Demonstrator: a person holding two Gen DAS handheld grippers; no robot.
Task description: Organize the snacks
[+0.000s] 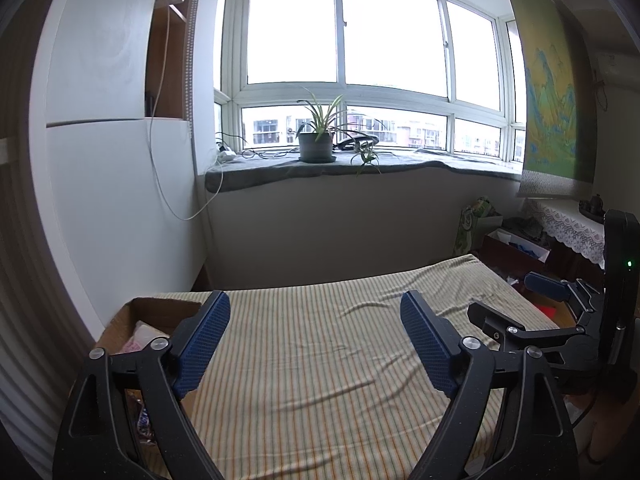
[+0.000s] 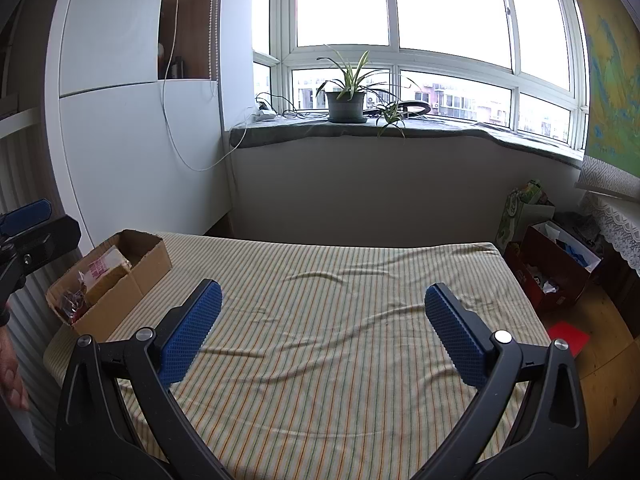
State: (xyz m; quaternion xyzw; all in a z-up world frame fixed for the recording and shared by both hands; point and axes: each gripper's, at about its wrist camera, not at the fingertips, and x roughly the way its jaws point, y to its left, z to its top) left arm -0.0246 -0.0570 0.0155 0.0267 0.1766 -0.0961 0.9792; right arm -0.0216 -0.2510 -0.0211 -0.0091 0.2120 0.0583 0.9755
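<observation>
Your left gripper (image 1: 315,344) hides most of the box (image 1: 160,308), snacks (image 2: 94,280) inside too small to read

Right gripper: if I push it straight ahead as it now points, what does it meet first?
Probably the striped cloth over the table: the open, empty right gripper tilts slightly downward. Nothing lies between; the brown cardboard box sits off left.

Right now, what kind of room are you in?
Most likely a bedroom at home. There is a bed with a striped sheet, a potted plant on the window ledge, and a cardboard box of snacks at the sheet's corner.
</observation>
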